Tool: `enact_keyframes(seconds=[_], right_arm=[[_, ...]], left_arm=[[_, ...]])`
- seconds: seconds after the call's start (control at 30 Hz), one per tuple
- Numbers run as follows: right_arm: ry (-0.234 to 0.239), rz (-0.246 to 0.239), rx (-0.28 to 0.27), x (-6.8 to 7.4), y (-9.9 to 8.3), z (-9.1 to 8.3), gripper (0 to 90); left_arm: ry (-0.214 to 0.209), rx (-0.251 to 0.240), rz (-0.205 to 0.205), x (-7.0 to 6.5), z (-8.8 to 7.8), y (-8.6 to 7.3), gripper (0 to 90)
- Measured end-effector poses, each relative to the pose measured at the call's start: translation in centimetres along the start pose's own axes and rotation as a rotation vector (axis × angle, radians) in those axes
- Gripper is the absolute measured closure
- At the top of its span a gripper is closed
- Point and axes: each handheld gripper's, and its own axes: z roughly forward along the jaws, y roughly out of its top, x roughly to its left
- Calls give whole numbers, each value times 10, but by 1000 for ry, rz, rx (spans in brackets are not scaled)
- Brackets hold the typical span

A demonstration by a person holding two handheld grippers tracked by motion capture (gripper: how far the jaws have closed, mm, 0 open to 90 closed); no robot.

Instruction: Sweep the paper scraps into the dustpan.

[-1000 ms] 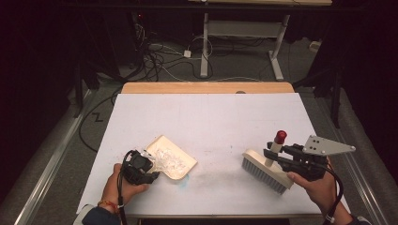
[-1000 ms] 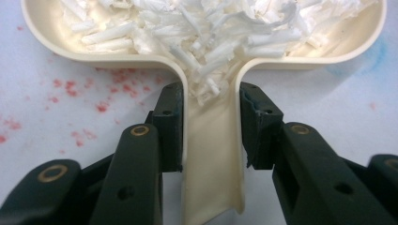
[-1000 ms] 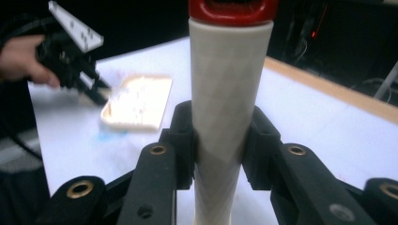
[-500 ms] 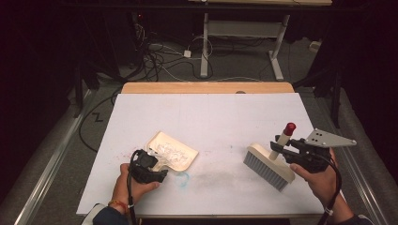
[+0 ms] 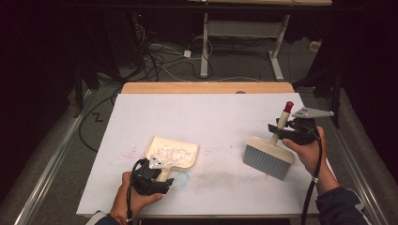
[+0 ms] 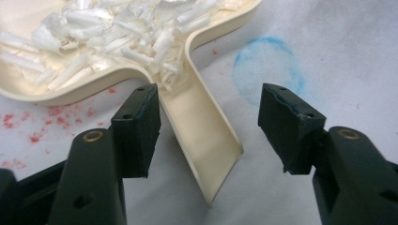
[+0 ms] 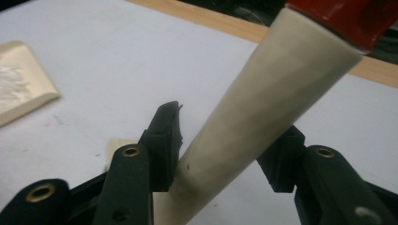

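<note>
White paper covers the table [image 5: 206, 117], with a strip of bare wood at 12 o'clock and cables on the dark floor beyond. My left gripper [image 5: 155, 180] sits near the front edge at about 7 o'clock, right behind the dustpan [image 5: 172, 152]. Its jaws have just been opening and now stand well apart — the dustpan's handle [image 6: 202, 136] lies between them, close against the left pad and clear of the right one, so I am not gripping it. The pan lies flat on the paper, heaped with white shreds [image 6: 112, 33]; red specks are scattered by its edge and a blue ring [image 6: 265, 65] is smudged on the paper just beside the handle. My right gripper [image 5: 286, 129] is at about 3 o'clock, with the brush [image 5: 267, 157] resting bristles-down on the table, its red-tipped handle [image 7: 277, 103] tilted up between my jaws. Those jaws have just been opening too — the left pad sits right against the handle, the right one lies behind it, and I cannot tell if it presses.
</note>
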Motion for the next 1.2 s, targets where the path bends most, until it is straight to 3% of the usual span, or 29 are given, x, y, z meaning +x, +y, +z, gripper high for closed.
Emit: enact_keyframes(seconds=[0.13,0.33,0.43,0.53,0.67,0.87,0.97,1.2], right_arm=[[-5,-17,38,-2,6,22,525],[41,-37,71,2,14,49,520],[29,-72,94,6,18,56,508],[17,-139,126,9,25,64,488],[-40,-187,164,10,38,72,486],[-82,-137,104,9,53,68,452],[-93,-129,46,7,57,63,461],[-74,-99,-23,14,57,45,440]], left_arm=[[-31,-16,31,-3,1,1,394],[-6,-45,76,-2,-1,0,378],[-11,-88,103,1,-6,-2,351],[-5,-125,129,4,-9,-4,340],[-6,-146,158,3,-11,-5,319],[17,-160,148,5,-11,-6,270],[27,-174,149,7,-11,-7,242],[69,-210,179,9,-11,-12,218]])
